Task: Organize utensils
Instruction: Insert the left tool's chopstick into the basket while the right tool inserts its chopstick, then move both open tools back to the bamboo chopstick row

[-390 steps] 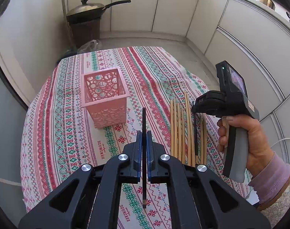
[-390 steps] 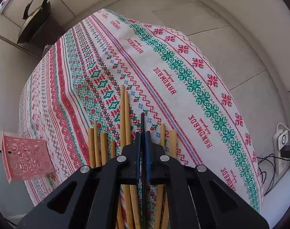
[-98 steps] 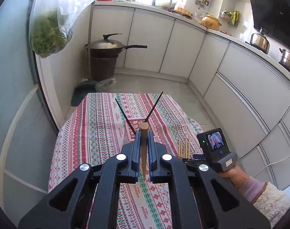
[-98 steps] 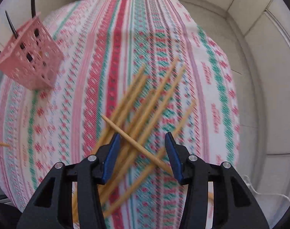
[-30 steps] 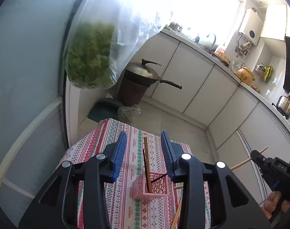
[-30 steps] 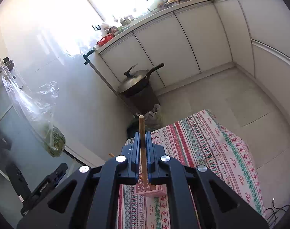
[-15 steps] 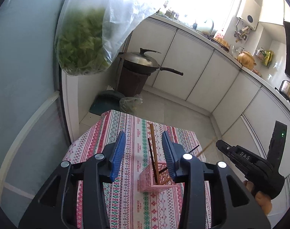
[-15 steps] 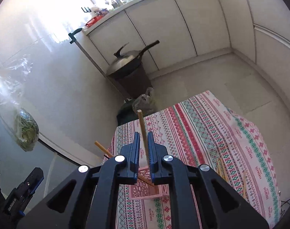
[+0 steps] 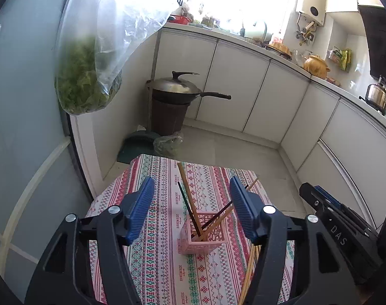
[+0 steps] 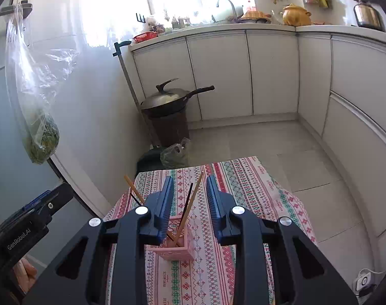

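Observation:
A pink lattice basket (image 9: 205, 244) stands on the patterned tablecloth (image 9: 162, 254) and holds two black and two wooden chopsticks (image 9: 186, 190), all leaning. More wooden chopsticks (image 9: 250, 269) lie on the cloth to its right. My left gripper (image 9: 191, 211) is open and empty, high above the basket. My right gripper (image 10: 190, 206) is also open and empty, above the basket (image 10: 176, 250), with a wooden chopstick (image 10: 193, 198) standing in the basket between its fingers. The right gripper's body also shows at the left wrist view's right edge (image 9: 338, 231).
A wok on a brown bin (image 9: 171, 101) stands on the floor beyond the table. A hanging plastic bag of greens (image 9: 86, 76) is at the left. White cabinets (image 9: 269, 101) line the back and right. A power strip (image 10: 364, 280) lies on the floor.
My right gripper has opened and let its wooden chopstick go; it now stands in the basket. My left gripper has opened wider and stays empty.

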`<action>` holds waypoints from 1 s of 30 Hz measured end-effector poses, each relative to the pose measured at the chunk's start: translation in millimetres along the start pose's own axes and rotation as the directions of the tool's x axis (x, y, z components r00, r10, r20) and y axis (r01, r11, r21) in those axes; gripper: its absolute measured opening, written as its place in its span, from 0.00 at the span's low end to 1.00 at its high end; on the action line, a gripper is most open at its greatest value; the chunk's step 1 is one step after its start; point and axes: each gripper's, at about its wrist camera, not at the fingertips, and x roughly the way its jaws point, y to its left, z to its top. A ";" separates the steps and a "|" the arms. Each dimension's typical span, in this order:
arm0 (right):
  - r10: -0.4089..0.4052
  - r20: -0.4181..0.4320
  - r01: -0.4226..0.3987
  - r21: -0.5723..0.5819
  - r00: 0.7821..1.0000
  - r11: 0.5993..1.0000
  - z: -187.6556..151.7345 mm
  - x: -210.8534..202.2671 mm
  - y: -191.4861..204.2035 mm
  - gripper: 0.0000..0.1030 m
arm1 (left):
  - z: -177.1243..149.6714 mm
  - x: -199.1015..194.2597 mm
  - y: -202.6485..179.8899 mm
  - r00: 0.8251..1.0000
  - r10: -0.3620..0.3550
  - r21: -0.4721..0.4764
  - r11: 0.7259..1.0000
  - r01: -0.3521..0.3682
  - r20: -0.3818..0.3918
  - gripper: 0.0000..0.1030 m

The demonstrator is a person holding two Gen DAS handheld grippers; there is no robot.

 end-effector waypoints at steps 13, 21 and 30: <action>-0.101 0.019 0.100 0.023 0.995 0.995 -30.8 -30.0 -37.6 0.62 | -37.9 2.5 -31.3 0.999 0.012 0.078 0.997 -0.009 -0.042 0.74; -0.170 -0.011 0.170 0.056 0.985 0.984 -46.2 -32.8 -70.2 0.84 | -58.2 7.8 -46.1 0.997 0.008 0.110 0.994 0.000 -0.073 0.85; -0.204 -0.017 0.205 0.082 0.979 0.975 -49.6 -35.3 -93.7 0.92 | -71.5 22.3 -65.2 0.994 0.010 0.145 0.989 0.007 -0.113 0.93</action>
